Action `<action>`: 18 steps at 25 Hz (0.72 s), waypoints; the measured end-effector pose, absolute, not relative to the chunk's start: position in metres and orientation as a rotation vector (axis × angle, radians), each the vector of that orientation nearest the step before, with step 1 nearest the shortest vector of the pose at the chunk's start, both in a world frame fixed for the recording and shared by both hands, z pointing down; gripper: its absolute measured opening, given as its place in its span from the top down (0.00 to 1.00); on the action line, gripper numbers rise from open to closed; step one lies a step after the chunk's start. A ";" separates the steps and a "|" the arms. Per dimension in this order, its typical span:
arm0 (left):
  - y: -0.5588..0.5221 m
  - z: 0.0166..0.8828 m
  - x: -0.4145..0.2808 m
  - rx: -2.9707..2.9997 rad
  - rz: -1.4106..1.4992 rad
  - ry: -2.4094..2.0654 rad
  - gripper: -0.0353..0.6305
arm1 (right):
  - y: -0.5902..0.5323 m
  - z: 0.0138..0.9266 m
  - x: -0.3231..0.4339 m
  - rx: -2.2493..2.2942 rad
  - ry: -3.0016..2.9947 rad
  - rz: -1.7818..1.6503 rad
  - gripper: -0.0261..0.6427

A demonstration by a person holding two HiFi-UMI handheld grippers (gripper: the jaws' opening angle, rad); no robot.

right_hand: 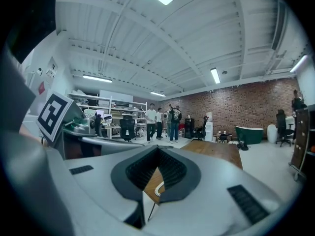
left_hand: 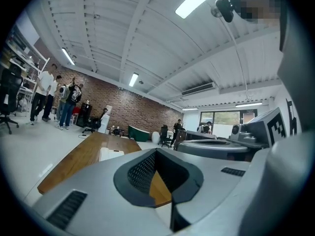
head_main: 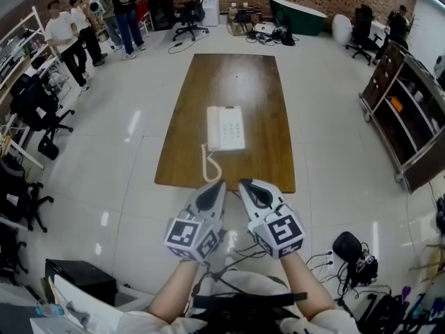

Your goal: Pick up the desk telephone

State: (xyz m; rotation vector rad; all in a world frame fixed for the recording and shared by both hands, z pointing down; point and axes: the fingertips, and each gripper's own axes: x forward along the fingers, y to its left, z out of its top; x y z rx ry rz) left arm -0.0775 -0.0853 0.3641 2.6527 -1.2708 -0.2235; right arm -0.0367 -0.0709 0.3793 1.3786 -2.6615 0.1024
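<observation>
Ok so nothing's really started on this one. Bottom centre of the head view you've got the left gripper (head_main: 215, 186) and the right gripper (head_main: 247, 185) held side by side, tips almost touching each other, both with jaws pressed fully together and nothing between them (each gripper's own view shows only a dark notch with a sliver of wood behind it). They're hovering over the floor just short of the near edge of the long wooden table (head_main: 236, 75), not over it yet. Past that edge comes the curly cord (head_main: 207, 164), looping toward the near edge, and then the white desk telephone (head_main: 226, 127) lying flat around the middle of the table, a bit toward the near end, handset on its left side. Well apart from both grippers. Far end of the table is bare, and beyond it, upper left of the frame, a few people (head_main: 66, 33) are standing around near a brick wall. So my read: zero done. What's left is closing the gap, opening the jaws, getting a grip on the phone and lifting it.
</observation>
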 end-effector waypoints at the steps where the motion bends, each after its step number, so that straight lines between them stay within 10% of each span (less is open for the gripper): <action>1: -0.089 0.364 -0.079 2.655 -0.226 -1.265 0.94 | -0.074 0.379 -0.038 1.386 -2.658 0.102 0.96; 18: -0.123 0.374 -0.074 2.664 -0.215 -1.215 0.94 | -0.104 0.388 -0.034 1.444 -2.629 0.112 0.96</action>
